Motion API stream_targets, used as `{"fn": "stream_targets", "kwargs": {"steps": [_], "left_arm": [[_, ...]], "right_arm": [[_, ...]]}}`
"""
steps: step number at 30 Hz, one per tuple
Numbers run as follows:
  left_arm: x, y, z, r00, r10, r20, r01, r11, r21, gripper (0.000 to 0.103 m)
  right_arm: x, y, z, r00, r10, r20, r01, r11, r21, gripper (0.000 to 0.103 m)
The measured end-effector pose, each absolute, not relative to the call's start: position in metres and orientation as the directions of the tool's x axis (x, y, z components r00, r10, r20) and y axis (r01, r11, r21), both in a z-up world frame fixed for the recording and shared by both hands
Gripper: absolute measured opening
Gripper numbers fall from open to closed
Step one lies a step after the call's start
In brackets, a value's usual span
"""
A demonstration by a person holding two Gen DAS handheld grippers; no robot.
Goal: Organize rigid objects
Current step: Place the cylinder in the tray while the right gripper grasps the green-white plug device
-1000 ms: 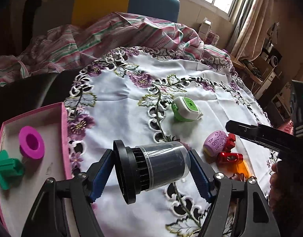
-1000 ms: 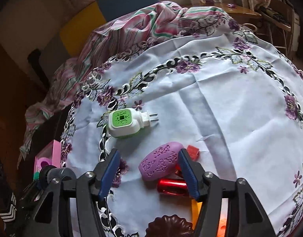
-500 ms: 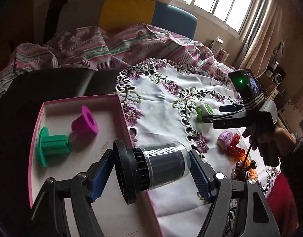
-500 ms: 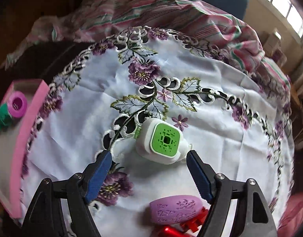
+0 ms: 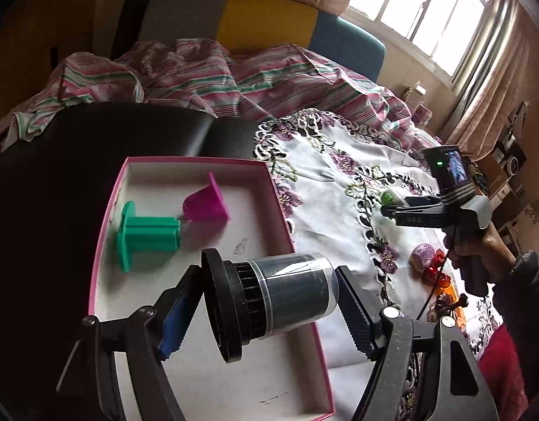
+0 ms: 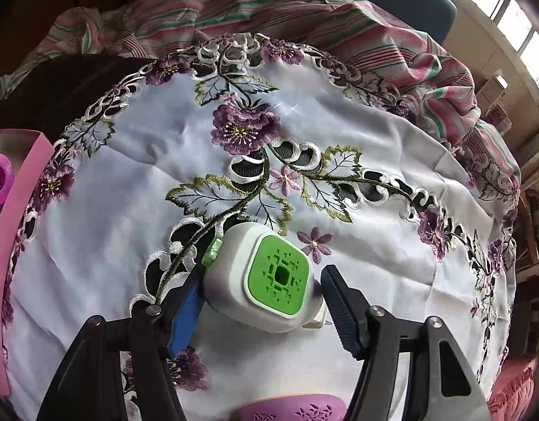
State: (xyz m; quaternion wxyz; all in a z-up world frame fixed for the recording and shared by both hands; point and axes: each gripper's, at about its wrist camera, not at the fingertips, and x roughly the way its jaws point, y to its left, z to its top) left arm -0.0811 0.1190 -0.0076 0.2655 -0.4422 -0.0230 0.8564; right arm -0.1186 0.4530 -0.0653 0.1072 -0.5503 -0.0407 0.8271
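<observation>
My left gripper (image 5: 265, 310) is shut on a black spool with a clear sleeve (image 5: 269, 298), held above the near part of the pink box (image 5: 280, 203). A green spool (image 5: 143, 235) and a magenta cup (image 5: 206, 203) lie in the box. My right gripper (image 6: 262, 301) is open, its fingers either side of the white and green plug-in device (image 6: 269, 280) on the embroidered cloth (image 6: 164, 133). The right gripper also shows in the left wrist view (image 5: 388, 210), over the cloth.
A lilac oval object (image 6: 290, 410) lies just below the right gripper. Red and orange pieces (image 5: 434, 277) and a brown piece (image 5: 445, 301) lie near the cloth's right edge. A striped blanket (image 5: 206, 70) and chairs stand behind the table.
My left gripper has carried the black spool left, from over the cloth to over the pink box. My right gripper has moved from the lilac object to straddle the white and green device.
</observation>
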Motion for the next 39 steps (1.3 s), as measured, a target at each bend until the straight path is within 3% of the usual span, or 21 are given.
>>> {"fn": "stream_targets", "kwargs": {"steps": [4,14,24,39], "left_arm": [[-0.078,0.106,-0.012,-0.48,0.454,-0.751,-0.413,-0.872,-0.263,0.075],[-0.07,0.058,-0.02,-0.522,0.399,-0.754,-0.339,-0.908,-0.246,0.075],[-0.063,0.034,-0.027,-0.535,0.384,-0.752,-0.326,-0.916,-0.236,0.075],[-0.117,0.089,-0.042,-0.498,0.367,-0.786,-0.38,-0.907,-0.183,0.076]], "right_arm": [[-0.104,0.44,-0.047,-0.423,0.218,-0.879,-0.166,-0.973,-0.161,0.066],[-0.047,0.364,-0.02,-0.548,0.016,-0.837,-0.098,-0.994,0.046,0.067],[-0.034,0.339,-0.056,-0.503,0.038,-0.863,-0.068,-0.998,-0.005,0.066],[-0.035,0.336,-0.063,-0.492,0.066,-0.868,-0.061,-0.997,-0.041,0.067]]}}
